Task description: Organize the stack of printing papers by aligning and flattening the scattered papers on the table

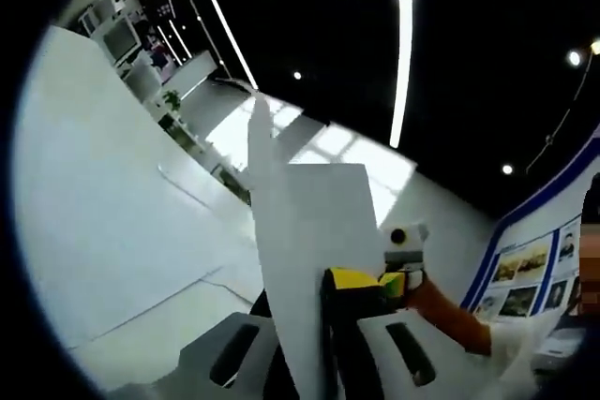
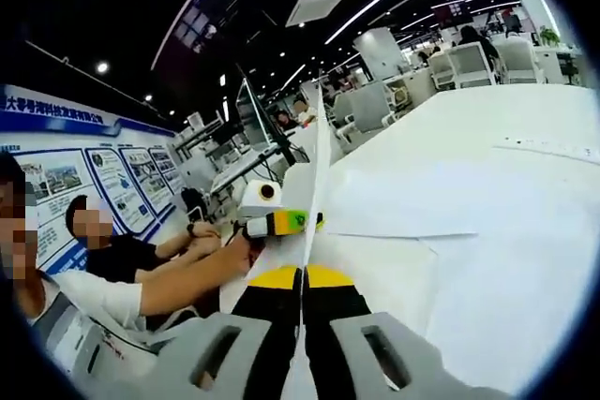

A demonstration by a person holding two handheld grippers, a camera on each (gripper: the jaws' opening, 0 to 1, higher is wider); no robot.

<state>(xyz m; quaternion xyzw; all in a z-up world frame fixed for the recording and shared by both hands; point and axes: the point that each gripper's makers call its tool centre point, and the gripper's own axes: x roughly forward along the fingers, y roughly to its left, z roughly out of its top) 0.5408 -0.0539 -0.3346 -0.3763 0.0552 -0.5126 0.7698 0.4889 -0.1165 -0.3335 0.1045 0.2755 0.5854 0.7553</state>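
A bundle of white printing paper [image 1: 305,222] stands upright off the table, and my left gripper [image 1: 314,330] is shut on its lower edge. In the right gripper view the same paper [image 2: 316,166] appears edge-on as a thin white line, with my right gripper [image 2: 302,311] shut on it between black, yellow-tipped pads. The right gripper [image 1: 405,274] reaches the bundle from the right in the left gripper view. The left gripper [image 2: 274,223] meets it from the left in the right gripper view. More sheets [image 2: 412,250] lie flat on the white table [image 2: 525,119].
A person's arm in an orange sleeve [image 1: 450,316] is behind the bundle. A seated person [image 2: 122,259] is at the left, before a wall of blue-framed posters [image 2: 112,185]. Desks and chairs [image 2: 469,58] stand beyond the table's far edge. The tabletop [image 1: 94,231] spreads to the left.
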